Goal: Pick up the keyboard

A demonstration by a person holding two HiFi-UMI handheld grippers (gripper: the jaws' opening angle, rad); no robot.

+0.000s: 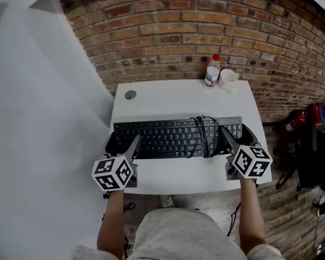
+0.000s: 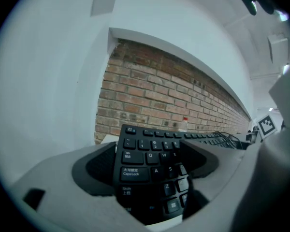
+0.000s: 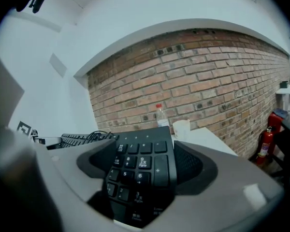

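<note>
A black keyboard (image 1: 168, 137) hangs level above the white table (image 1: 173, 102), its cable (image 1: 201, 135) coiled over the keys right of the middle. My left gripper (image 1: 122, 143) is shut on the keyboard's left end. In the left gripper view the Tab and Caps Lock end of the keyboard (image 2: 140, 151) sits between the left gripper's (image 2: 149, 164) dark pads. My right gripper (image 1: 239, 138) is shut on the right end. The right gripper view shows the number pad of the keyboard (image 3: 141, 161) wedged between the right gripper's (image 3: 145, 170) pads.
A red-capped bottle (image 1: 212, 70) and a white cup (image 1: 227, 80) stand at the table's back edge by the brick wall. A round cable grommet (image 1: 130, 95) is at the back left. A red fire extinguisher (image 1: 295, 119) and a chair stand to the right.
</note>
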